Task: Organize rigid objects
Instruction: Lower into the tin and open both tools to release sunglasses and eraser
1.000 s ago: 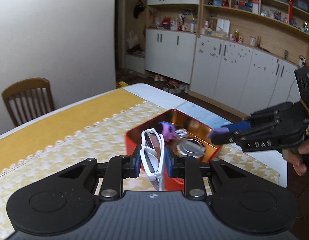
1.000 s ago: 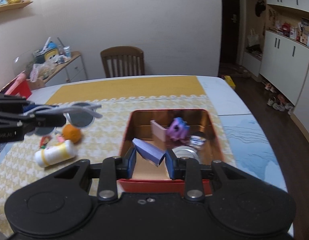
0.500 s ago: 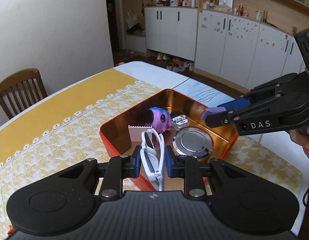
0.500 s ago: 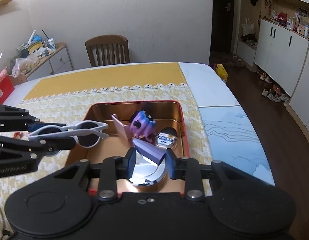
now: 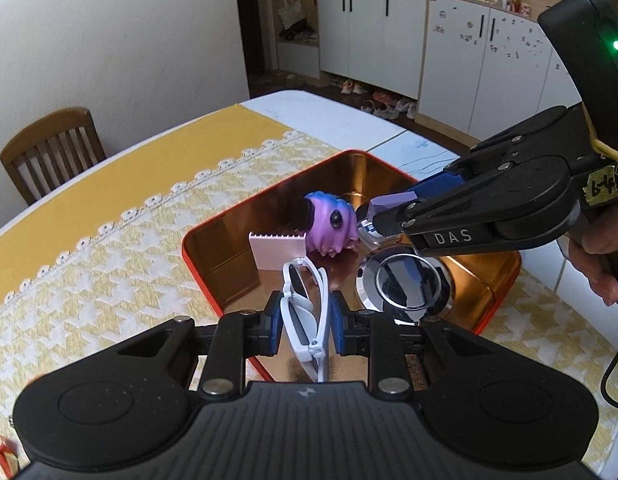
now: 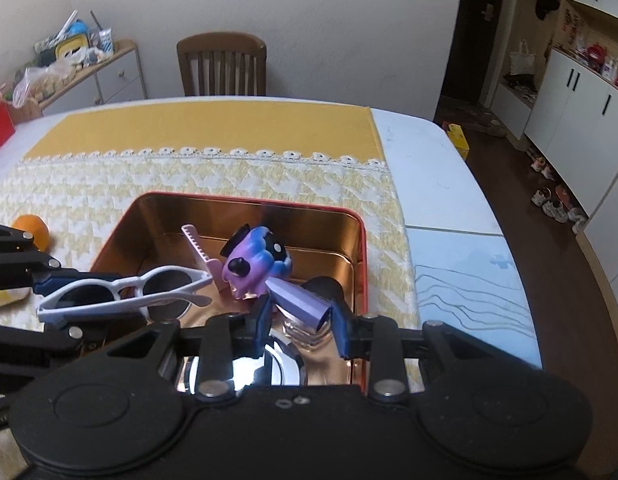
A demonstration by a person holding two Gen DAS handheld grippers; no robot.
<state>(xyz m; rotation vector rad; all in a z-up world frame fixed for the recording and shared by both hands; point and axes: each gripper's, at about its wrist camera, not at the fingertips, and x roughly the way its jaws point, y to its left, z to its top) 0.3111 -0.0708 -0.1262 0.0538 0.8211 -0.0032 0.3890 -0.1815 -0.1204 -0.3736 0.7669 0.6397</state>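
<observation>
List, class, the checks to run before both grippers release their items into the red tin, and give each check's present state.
1. Left gripper grips the white sunglasses: ok.
2. Right gripper grips the purple block: ok.
3. Both items are over the red tin: ok.
4. Bare floor under the sunglasses: ok.
5. Bare floor under the block: not ok, a round mirror and small jar lie there.
6. Purple toy and pink comb are clear of the drop: cannot tell.

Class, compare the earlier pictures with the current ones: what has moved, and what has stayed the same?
Both grippers came forward and down over the red tin. The left gripper still clamps the white sunglasses; the right gripper still clamps the purple block. Nothing was released. The purple toy, pink comb and round mirror stayed put.
</observation>
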